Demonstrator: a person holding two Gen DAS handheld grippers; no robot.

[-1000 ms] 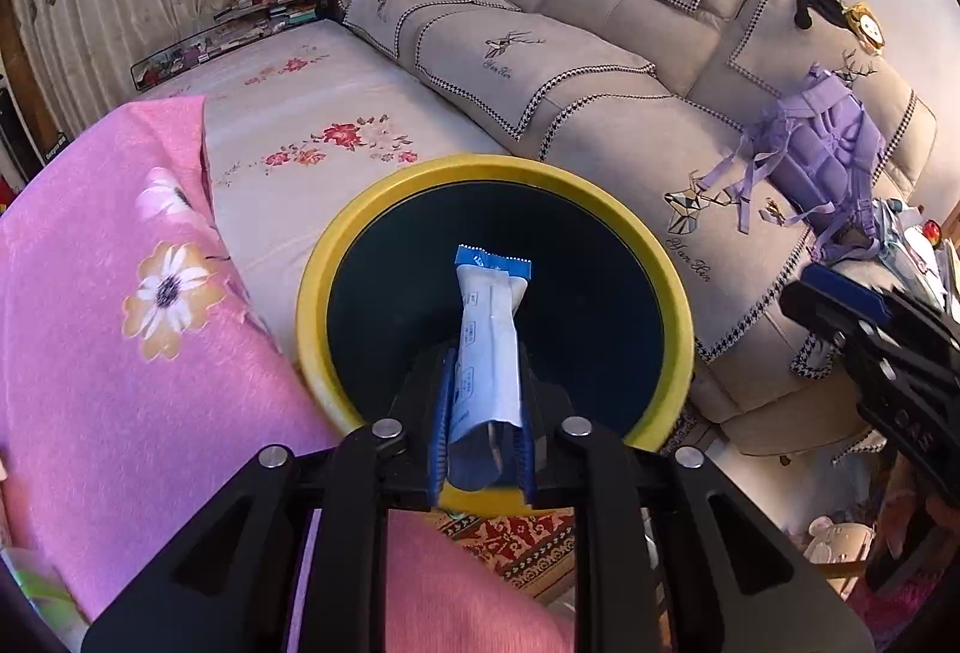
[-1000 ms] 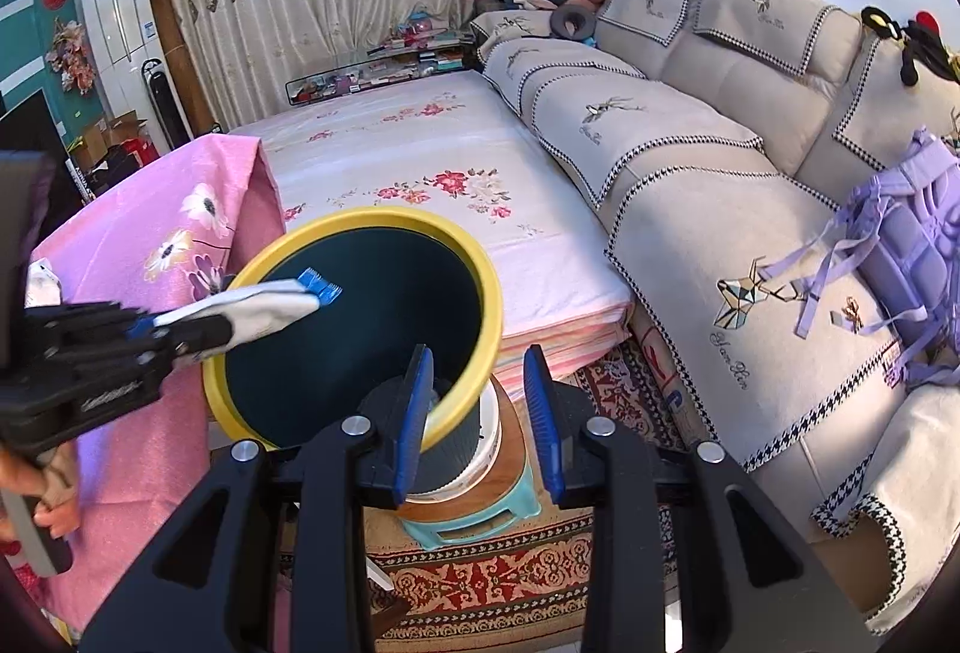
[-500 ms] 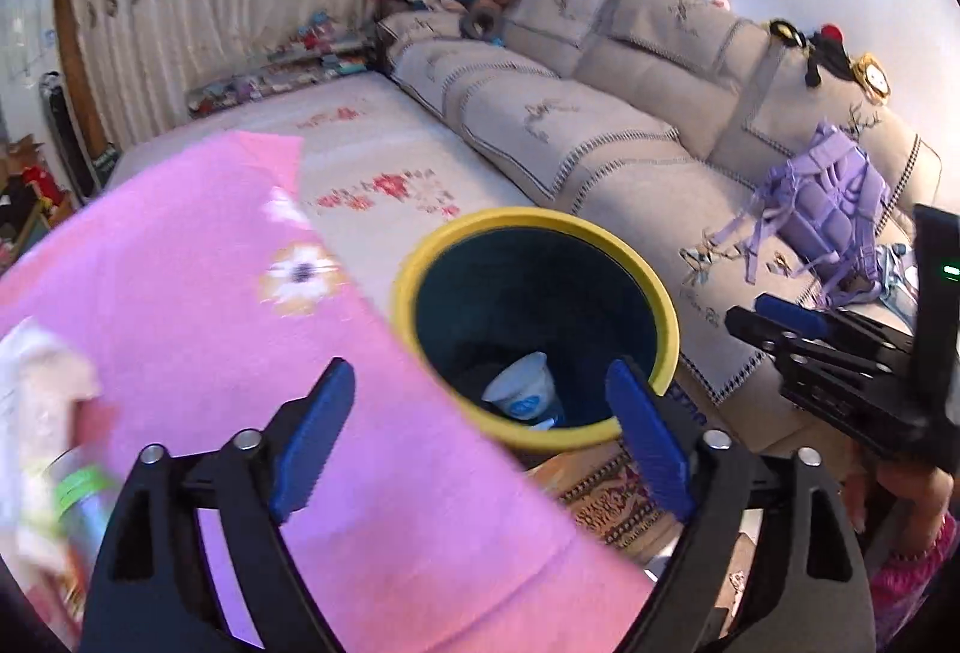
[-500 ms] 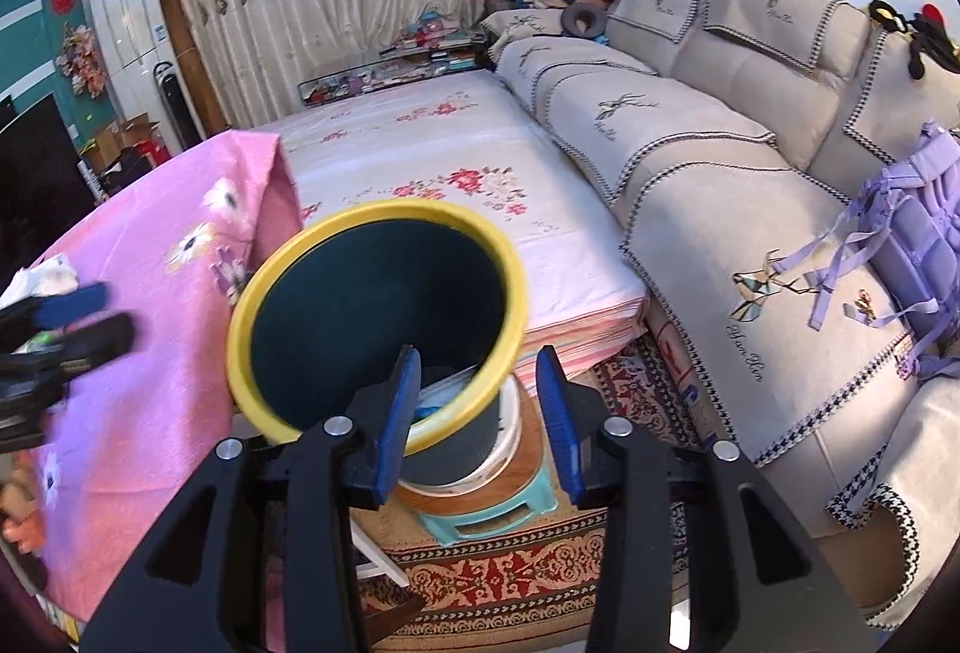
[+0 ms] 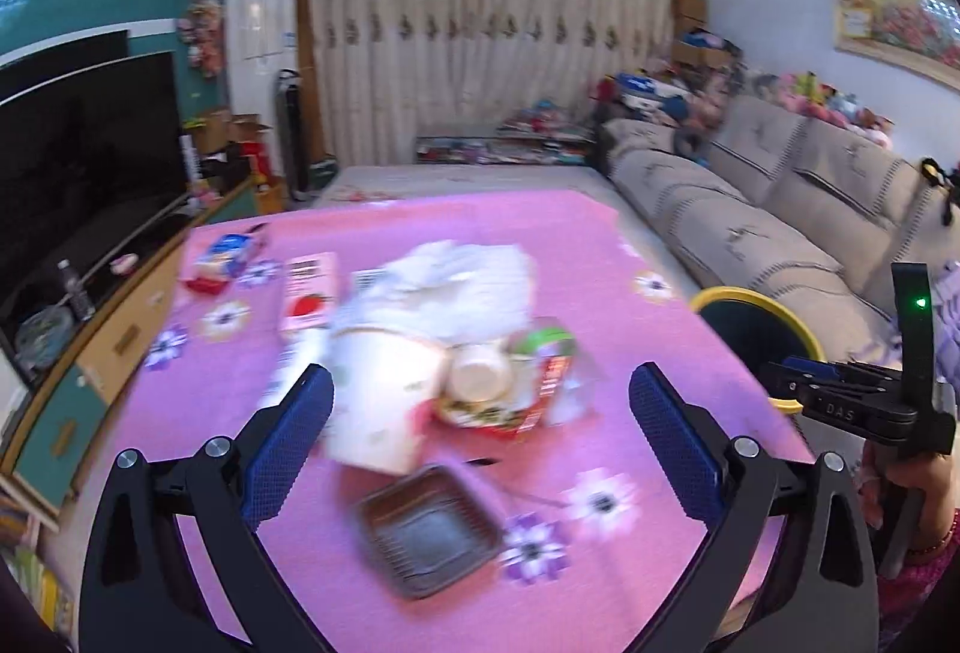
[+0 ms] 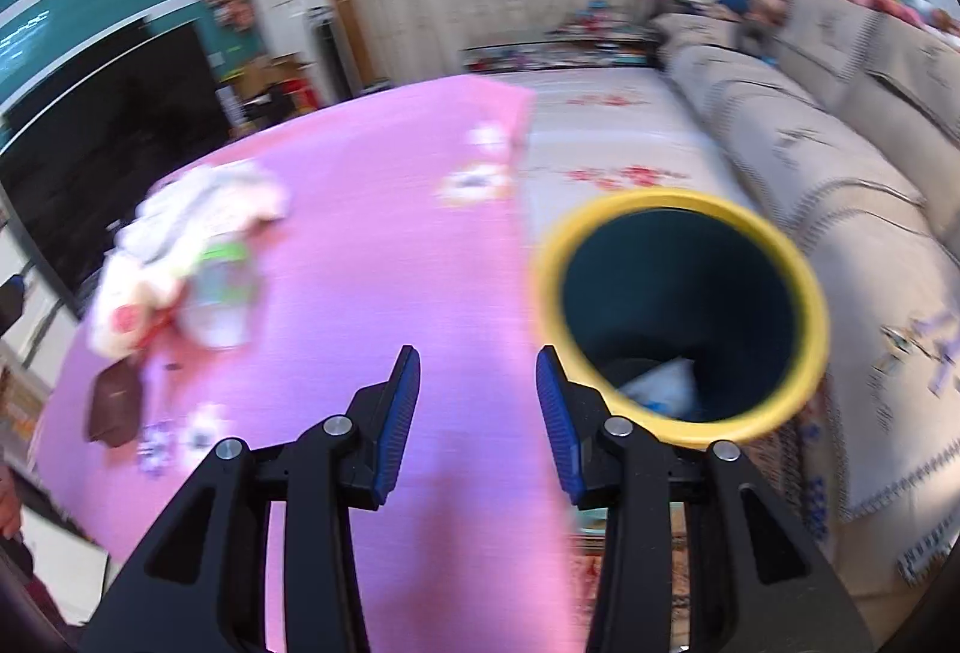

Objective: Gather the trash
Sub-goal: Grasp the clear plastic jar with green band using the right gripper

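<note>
Both wrist views look down over the pink tablecloth [image 5: 600,257] and bin [image 6: 678,317].

Surface [image 5: 600,257] with trash heap, bin to its right

Paper cup [image 5: 378,401], tissue [image 5: 456,281] and bottle [image 5: 540,359] clustered mid-surface; tray [image 5: 429,530] before them; cartons [image 5: 309,293] behind-left; bin [image 6: 678,311] beside the right edge, wrapper [image 6: 660,383] inside; sofa [image 5: 780,233] farther right.
</note>
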